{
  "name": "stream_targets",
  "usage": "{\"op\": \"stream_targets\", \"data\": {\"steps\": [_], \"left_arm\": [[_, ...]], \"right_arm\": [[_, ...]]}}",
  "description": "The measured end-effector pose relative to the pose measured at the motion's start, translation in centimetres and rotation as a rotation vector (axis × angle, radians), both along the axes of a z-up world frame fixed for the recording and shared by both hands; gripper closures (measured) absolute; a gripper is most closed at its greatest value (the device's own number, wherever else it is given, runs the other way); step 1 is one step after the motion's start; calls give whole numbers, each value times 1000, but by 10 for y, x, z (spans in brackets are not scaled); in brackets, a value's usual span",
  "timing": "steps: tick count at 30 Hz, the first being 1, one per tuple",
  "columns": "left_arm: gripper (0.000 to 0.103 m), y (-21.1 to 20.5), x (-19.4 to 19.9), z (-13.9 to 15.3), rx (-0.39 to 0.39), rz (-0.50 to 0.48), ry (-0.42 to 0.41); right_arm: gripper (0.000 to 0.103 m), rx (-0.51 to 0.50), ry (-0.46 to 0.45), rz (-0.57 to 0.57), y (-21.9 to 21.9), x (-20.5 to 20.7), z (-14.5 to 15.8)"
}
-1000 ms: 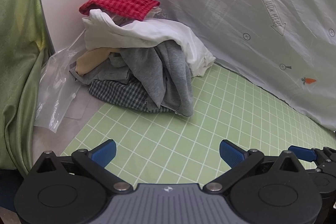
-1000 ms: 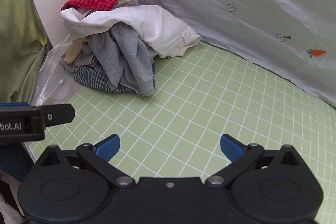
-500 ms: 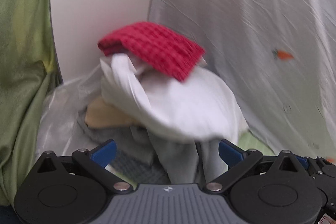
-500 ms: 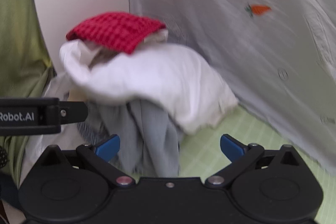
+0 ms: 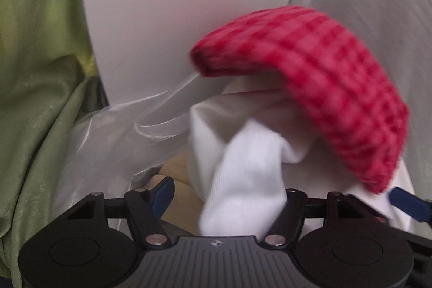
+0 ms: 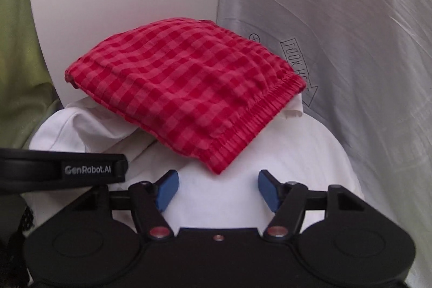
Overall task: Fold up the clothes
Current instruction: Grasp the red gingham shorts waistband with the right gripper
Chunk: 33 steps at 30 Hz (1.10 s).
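- Clothes pile fills the near middle of both wrist views, heaped in a corner where a white wall panel (image 6: 121, 4) meets a pale grey sheet (image 6: 351, 45).
- Topmost is a red checked garment (image 6: 183, 88), folded flat, with a gathered elastic edge along its right side.
- Under it lies a white garment (image 6: 283, 153), rounded and bulky; in the left wrist view a thick fold of it (image 5: 243, 180) rises between the fingers.
- A tan piece of cloth (image 5: 178, 169) shows low on the left of the pile.
- Left gripper (image 5: 224, 196): jaws spread wide, white cloth between them; whether they touch it cannot be told.
- Right gripper (image 6: 217, 189): jaws apart, just above the white garment, the red corner near its tips.
- Clear plastic bag (image 5: 113, 139) sits left of the pile.
- Green curtain (image 5: 35, 72) hangs at far left.
- The grey sheet carries a printed arrow with lettering (image 6: 299, 66).
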<state>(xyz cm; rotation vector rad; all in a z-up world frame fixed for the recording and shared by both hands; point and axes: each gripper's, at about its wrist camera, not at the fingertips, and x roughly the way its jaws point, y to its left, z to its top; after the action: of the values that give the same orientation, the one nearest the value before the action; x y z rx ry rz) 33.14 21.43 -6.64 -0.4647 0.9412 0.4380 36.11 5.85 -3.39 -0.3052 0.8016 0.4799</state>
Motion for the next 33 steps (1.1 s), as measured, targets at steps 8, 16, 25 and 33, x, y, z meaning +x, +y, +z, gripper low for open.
{"op": "stream_targets", "data": {"steps": [8,16,25,33], "left_arm": [[34,-1,5,-17,5,5,9],[33,0,5,-20,-10,5,5],[32,-1,3,-22,-9,12,-1],[32,-3,1,-20,1,7,-4]], "right_arm": [[37,183,79,-116,-34,17,4],[33,244,97,-96,-28,15,14],[24,313,85,-122,-26,18,31],[83,339,132,-93,-25,26,14]]}}
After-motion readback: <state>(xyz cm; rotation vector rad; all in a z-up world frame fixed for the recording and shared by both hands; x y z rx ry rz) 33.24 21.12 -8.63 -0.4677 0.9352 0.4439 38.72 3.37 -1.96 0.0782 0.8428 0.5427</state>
